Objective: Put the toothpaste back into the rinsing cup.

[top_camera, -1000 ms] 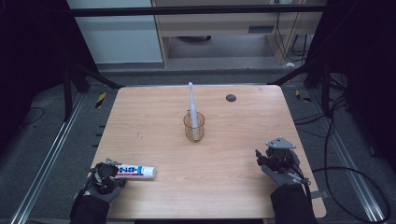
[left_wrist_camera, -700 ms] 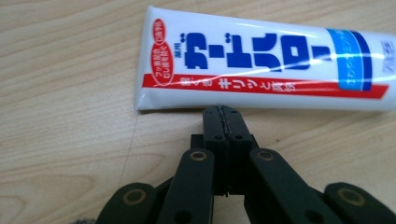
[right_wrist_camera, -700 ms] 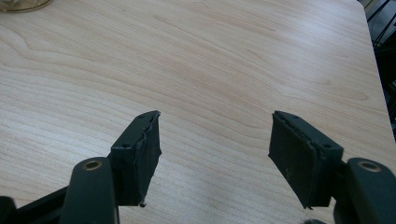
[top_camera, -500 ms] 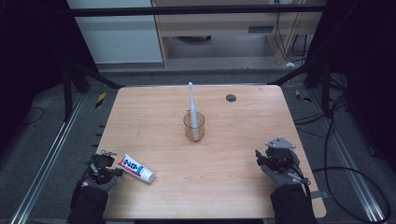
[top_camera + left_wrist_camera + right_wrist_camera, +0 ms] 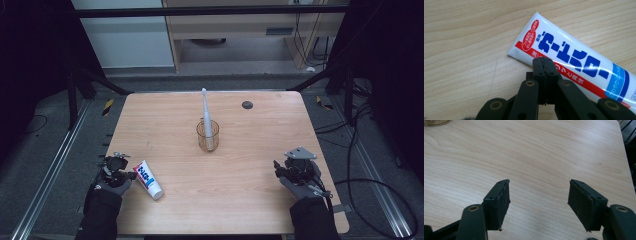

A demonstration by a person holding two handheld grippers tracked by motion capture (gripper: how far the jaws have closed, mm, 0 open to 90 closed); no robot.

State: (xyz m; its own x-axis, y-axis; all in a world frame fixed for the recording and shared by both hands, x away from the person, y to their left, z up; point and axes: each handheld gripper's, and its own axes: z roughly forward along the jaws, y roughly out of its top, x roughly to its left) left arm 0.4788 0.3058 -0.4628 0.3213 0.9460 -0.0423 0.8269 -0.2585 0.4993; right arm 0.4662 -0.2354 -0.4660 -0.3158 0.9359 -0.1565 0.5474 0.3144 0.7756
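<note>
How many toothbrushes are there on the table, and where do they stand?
1. The white toothbrush stands head up in the clear cup near the middle of the table. No other toothbrush appears among the things on the tabletop.

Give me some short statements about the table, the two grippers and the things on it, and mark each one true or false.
1. The white toothbrush stands in the clear amber glass cup. True.
2. The right gripper is shut on the cup. False: its jaws stand wide apart over bare wood, holding nothing.
3. The left gripper has its jaws pressed together. True.
4. The white tube of toothpaste with blue and red print lies inside the cup. False: it lies flat on the light wooden table, beside the left gripper.
5. A small dark round spot sits near the table's far edge. True.
</note>
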